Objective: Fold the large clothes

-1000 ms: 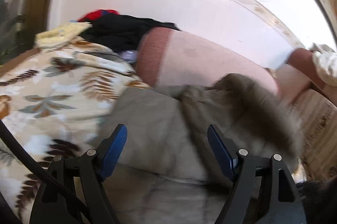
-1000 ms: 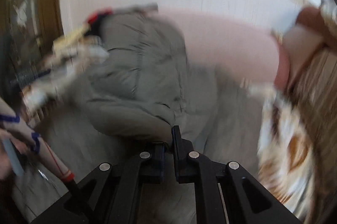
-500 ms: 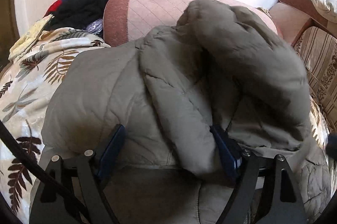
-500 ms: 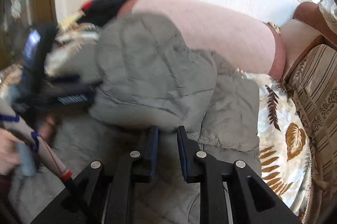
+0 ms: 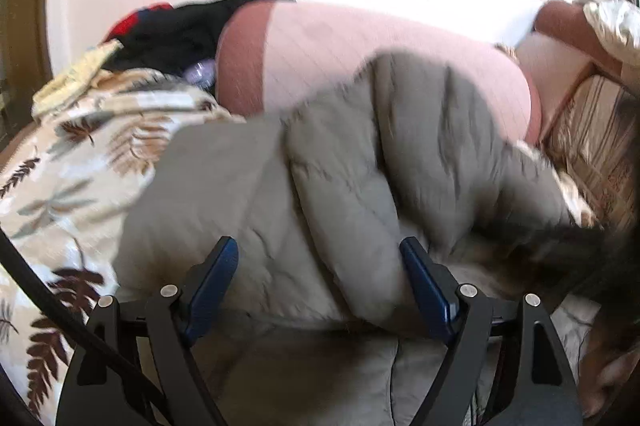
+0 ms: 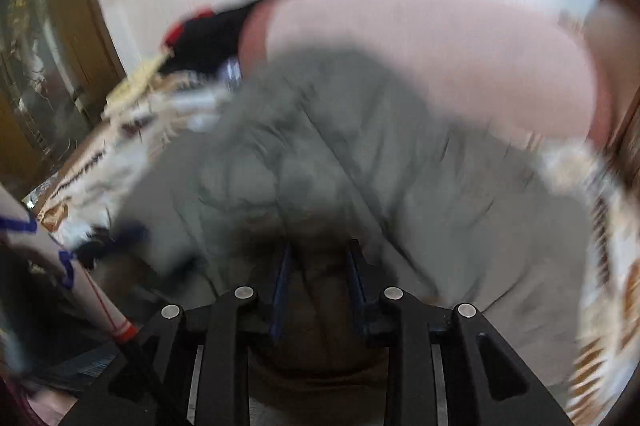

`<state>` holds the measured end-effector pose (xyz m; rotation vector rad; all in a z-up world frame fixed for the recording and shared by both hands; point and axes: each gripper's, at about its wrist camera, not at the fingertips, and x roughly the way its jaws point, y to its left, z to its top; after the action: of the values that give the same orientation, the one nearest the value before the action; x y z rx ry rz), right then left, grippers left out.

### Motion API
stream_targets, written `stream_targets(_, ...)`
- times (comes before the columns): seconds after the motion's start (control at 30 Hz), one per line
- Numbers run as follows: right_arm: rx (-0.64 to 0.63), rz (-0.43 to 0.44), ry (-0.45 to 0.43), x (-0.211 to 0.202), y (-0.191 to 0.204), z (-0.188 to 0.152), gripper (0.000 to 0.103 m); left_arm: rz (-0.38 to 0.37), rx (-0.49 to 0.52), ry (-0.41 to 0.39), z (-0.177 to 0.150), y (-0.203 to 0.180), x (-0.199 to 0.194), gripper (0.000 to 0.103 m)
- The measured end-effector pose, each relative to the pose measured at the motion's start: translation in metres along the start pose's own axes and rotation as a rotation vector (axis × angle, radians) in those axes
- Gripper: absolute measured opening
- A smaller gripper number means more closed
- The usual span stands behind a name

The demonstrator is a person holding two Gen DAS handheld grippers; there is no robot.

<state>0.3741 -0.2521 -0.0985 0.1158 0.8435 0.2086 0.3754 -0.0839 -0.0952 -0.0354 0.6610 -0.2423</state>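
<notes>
Grey padded jacket (image 5: 352, 185) lies bunched on the leaf-print bedspread (image 5: 68, 177), against the pink cushion (image 5: 360, 57) at the back. A thick fold of it is doubled over and sits humped in the middle, no longer the flat panel seen a second ago in the left wrist view.

Left tool (image 5: 320, 286): jaws stand wide, blue pads either side of the folded roll. Pads look close to the cloth, possibly brushing it, but no pinch is visible; I read it as released. Compared with half a second ago the roll has slumped lower and the tool sits nearer its front edge.

Right tool (image 6: 318, 286): jaws have just been opening from fully clenched. A narrow gap now shows between the blue pads. A dark brownish patch, perhaps the jacket's trim, shows through that gap, but the frame is badly blurred and I cannot tell whether any cloth lies between the pads. No grip evident; read as released.

Change: the flap carried over by the right tool is now let go and rests on the jacket body.

Judgement: one fold is laid, but loosely; padding is springy and the hump may roll back. Next move probably needs pressing flat or a fresh grasp on another edge.

Background: dark clothes pile (image 5: 172, 33) behind bedspread, untouched.
</notes>
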Motion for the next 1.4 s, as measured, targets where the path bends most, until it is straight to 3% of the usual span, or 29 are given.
stream_targets(0.1,-0.030,-0.051,0.007,0.018,0.003,-0.017,0.030,-0.019,-0.010,-0.037,0.005,0.000,-0.005,0.082)
stream_targets(0.23,-0.018,-0.049,0.000,0.013,0.005,-0.014,0.030,0.051,0.055,0.062,-0.003,-0.010,0.020,0.082)
stream_targets(0.27,-0.010,-0.041,-0.003,0.008,0.003,-0.014,0.030,0.057,0.059,0.093,-0.005,-0.010,0.027,0.083)
stream_targets(0.43,0.019,-0.024,-0.102,-0.046,-0.007,-0.023,0.031,0.054,0.053,0.084,-0.005,-0.009,0.028,0.083)
stream_targets(0.5,0.054,-0.040,-0.157,-0.067,-0.016,-0.036,0.037,0.058,0.056,0.084,-0.006,-0.010,0.028,0.083)
stream_targets(0.53,0.074,-0.049,-0.168,-0.072,-0.022,-0.041,0.047,0.059,0.056,0.082,-0.006,-0.010,0.028,0.083)
stream_targets(0.7,0.132,-0.098,-0.107,-0.042,-0.036,-0.059,0.048,0.072,0.065,0.080,-0.010,-0.011,0.028,0.083)
stream_targets(0.9,0.093,-0.132,-0.065,-0.022,-0.036,-0.059,0.048,0.086,0.077,0.082,-0.013,-0.014,0.032,0.084)
stream_targets(1.1,0.101,-0.108,-0.080,-0.024,-0.041,-0.063,0.049,0.090,0.079,0.063,-0.013,-0.014,0.028,0.084)
stream_targets(1.4,0.142,-0.038,-0.167,-0.056,-0.036,-0.061,0.048,0.059,0.103,-0.054,-0.004,-0.023,-0.010,0.084)
